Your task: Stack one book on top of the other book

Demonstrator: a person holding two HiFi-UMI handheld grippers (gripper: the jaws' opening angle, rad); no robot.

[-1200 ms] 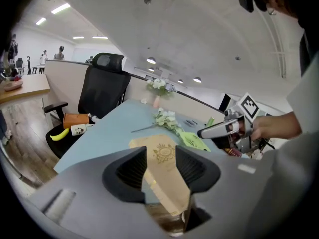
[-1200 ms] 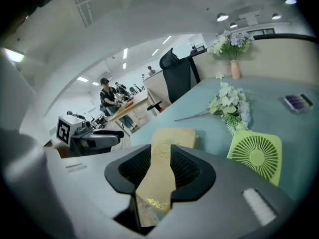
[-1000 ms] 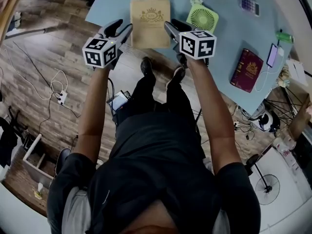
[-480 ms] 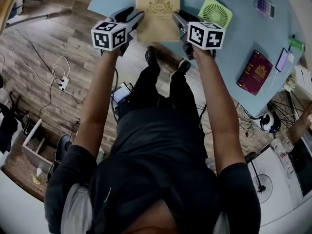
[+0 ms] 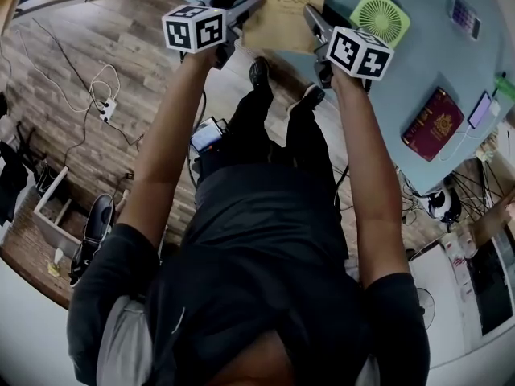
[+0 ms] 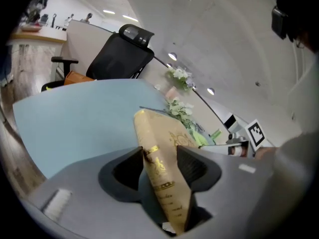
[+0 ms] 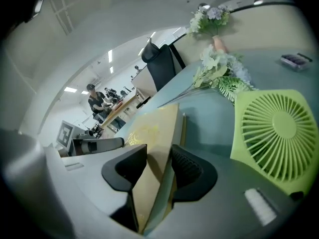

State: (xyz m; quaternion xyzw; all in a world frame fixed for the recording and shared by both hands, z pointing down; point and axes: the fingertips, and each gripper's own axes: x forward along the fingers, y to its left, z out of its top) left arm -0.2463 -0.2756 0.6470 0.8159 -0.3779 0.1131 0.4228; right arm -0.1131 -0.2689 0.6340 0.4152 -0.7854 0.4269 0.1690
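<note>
The tan book [image 5: 286, 10] is lying over the near edge of the light blue desk [image 5: 418, 63], its near end reaching past the edge, and it is being gripped on both long sides at once. The left hand-held gripper [image 6: 159, 166] is clamping the book's left edge, its jaws closed down to the book's thickness, one pad pressing the gold-printed cover and the other the underside. The right hand-held gripper [image 7: 157, 171] is pinching the opposite edge in the same way, its jaws narrowed onto the cover and the back. Whether the book is resting on the desk or being lifted just off it cannot be told. A green fan [image 5: 381, 16] is standing on the desk just beside the right hand-held gripper. The red book [image 5: 433, 123] is lying flat farther right on the desk, well apart from the tan one, with a phone [image 5: 481, 109] beside it. Flowers [image 7: 219, 68] are lying beyond the fan.
</note>
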